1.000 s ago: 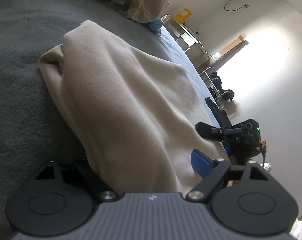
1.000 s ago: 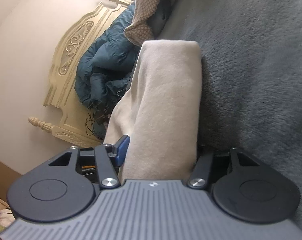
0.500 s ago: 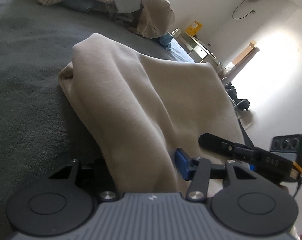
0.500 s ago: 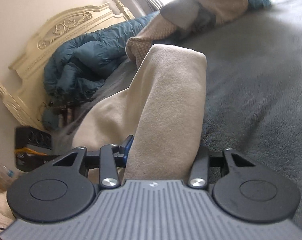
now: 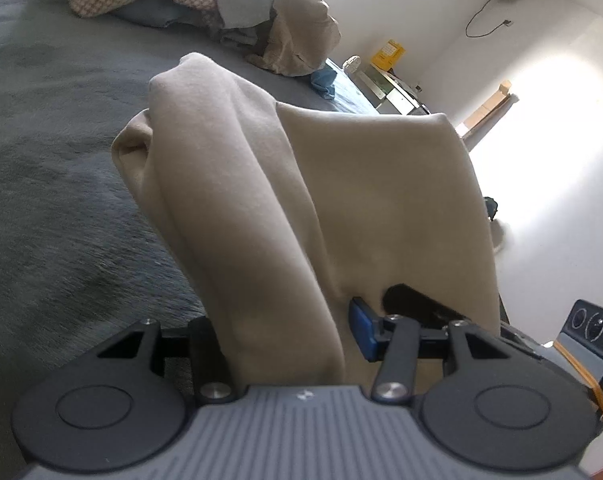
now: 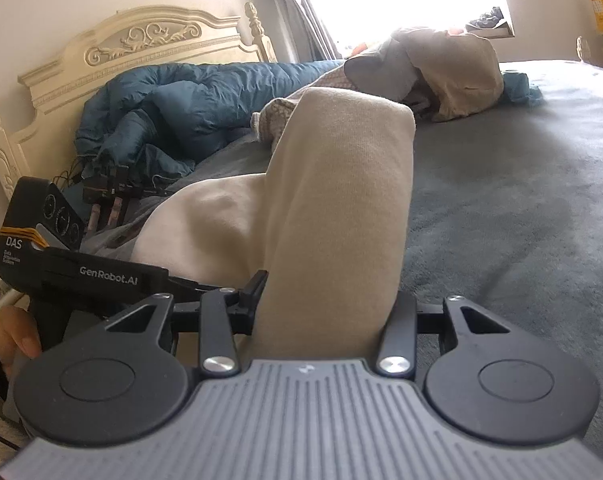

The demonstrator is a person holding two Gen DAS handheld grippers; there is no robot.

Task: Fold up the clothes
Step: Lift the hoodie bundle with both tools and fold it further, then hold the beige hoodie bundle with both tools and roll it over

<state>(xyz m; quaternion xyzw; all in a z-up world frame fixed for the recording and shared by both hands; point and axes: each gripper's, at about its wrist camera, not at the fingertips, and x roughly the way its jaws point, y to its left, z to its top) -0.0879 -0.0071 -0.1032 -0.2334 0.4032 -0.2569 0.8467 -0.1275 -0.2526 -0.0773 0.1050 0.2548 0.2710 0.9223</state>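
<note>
A beige garment point(image 5: 261, 200) lies folded lengthwise on the grey bed cover point(image 5: 41, 160), its near end raised off the bed. My left gripper point(image 5: 281, 332) is shut on a thick fold of that end, with the blue pad pressing the cloth. The right gripper's black finger point(image 5: 417, 300) shows just right of it, against the same cloth. In the right wrist view the beige garment point(image 6: 341, 200) runs away from my right gripper point(image 6: 327, 308), which is shut on it. The left gripper's body point(image 6: 81, 276) and a hand point(image 6: 13, 340) sit at the left.
A heap of unfolded clothes point(image 5: 221, 8) lies at the far side of the bed; that clothes heap point(image 6: 441, 68) sits below a bright window. A blue quilt point(image 6: 181, 108) bunches against the cream headboard point(image 6: 141, 44). A shelf point(image 5: 393, 88) stands by the far wall.
Both grippers have closed on the garment's near end and raised it off the bed. The right wrist has rolled, so its view now sits level.
</note>
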